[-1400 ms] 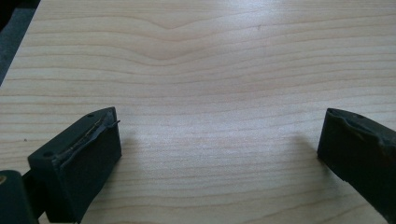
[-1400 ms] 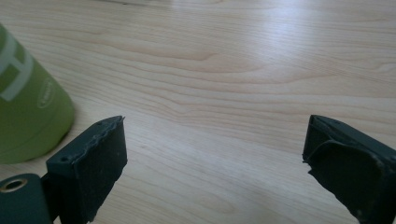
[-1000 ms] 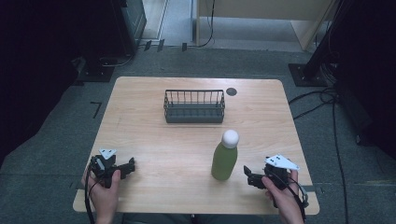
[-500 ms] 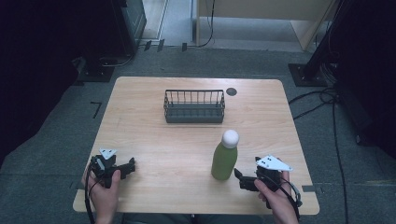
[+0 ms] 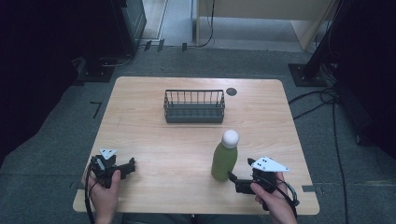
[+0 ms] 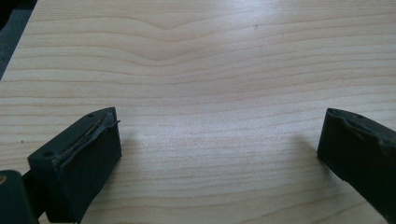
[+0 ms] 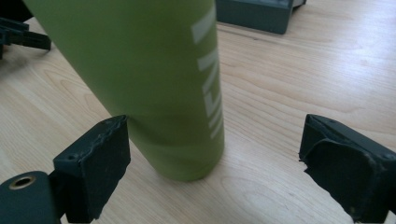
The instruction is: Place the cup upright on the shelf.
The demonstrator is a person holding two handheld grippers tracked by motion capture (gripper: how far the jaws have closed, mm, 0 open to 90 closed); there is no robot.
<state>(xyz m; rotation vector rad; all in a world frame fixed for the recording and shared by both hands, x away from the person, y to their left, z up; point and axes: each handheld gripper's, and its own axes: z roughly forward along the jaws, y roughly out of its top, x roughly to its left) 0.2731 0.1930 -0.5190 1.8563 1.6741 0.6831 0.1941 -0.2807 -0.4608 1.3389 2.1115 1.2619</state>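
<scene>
So the green bottle (image 5: 224, 161) with the white cap (image 5: 230, 138) is standing upright on the wooden table (image 5: 149, 116), right of centre and toward the near edge, closer to the near right corner than anything else on there. The right gripper (image 5: 232, 176) sits just beside the bottle's base, coming in from the near right, with the person's right hand (image 5: 273, 203) wrapped around its body. In the right gripper view the bottle (image 7: 149, 79) is in front of the jaws and off toward the left one, white lettering running up its side; the jaws have just been closing in a bit, but the pads aren't pressing on it and there's a clear gap on the right side, so nothing's gripped. Over by the near left corner the left gripper (image 5: 132, 164) rests low on the wood in the left hand (image 5: 105, 196), jaws spread wide over bare wood grain. Further back, around the middle of the table, there's a dark wire basket (image 5: 194, 106), and a small dark round disc (image 5: 231, 91) sits near the far edge just right of it.
</scene>
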